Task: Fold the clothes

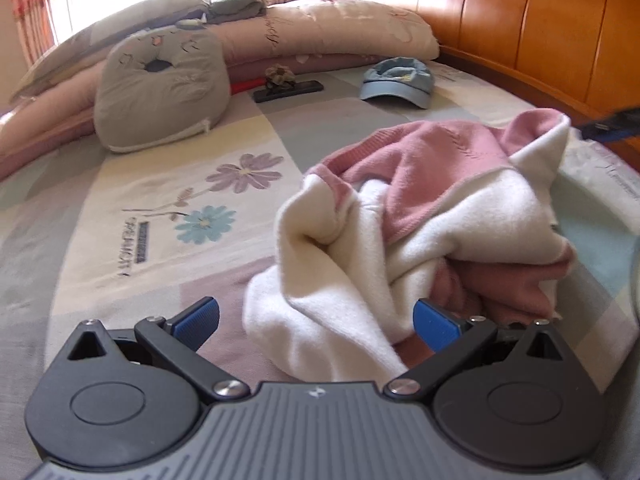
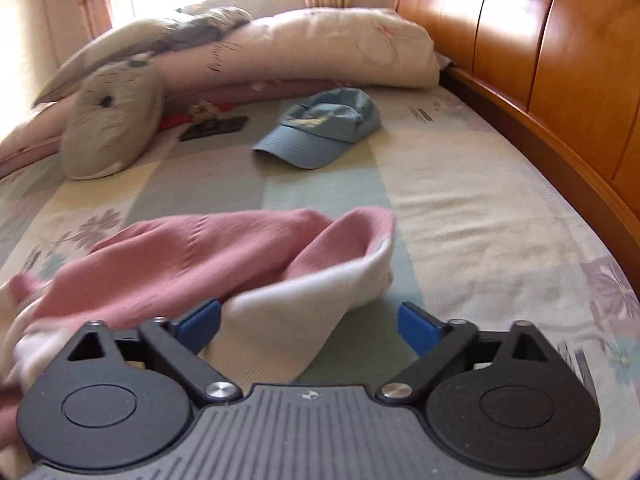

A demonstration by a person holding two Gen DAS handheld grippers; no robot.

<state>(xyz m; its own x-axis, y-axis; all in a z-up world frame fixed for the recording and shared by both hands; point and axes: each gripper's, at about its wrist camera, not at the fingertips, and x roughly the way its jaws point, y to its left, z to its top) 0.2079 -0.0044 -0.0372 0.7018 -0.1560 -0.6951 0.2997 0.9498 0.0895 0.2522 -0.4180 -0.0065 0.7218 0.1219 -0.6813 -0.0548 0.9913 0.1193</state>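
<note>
**A:** Where is the garment?

**B:** I see the sweater, pink outside and white inside, crumpled in a heap on the bed. Taking the blue cap as my landmark, the heap lies on the near side of it, well apart from it, with bare quilt between.

**A:** And your left fingers?

**B:** My left gripper has its fingers spread wide. A white fold of the sweater lies between them, but neither blue pad presses on it, so I hold nothing.

**A:** The right?

**B:** My right gripper also stands wide open. A white corner of the sweater lies between the fingers, up against the left pad; that view is smeared, so I think it only brushes the pad.

**A:** What else is around the cap?

**B:** Beyond the cap lies a rolled duvet. To the cap's left lie a dark flat object and a grey pillow. The wooden headboard rises to its right.
</note>
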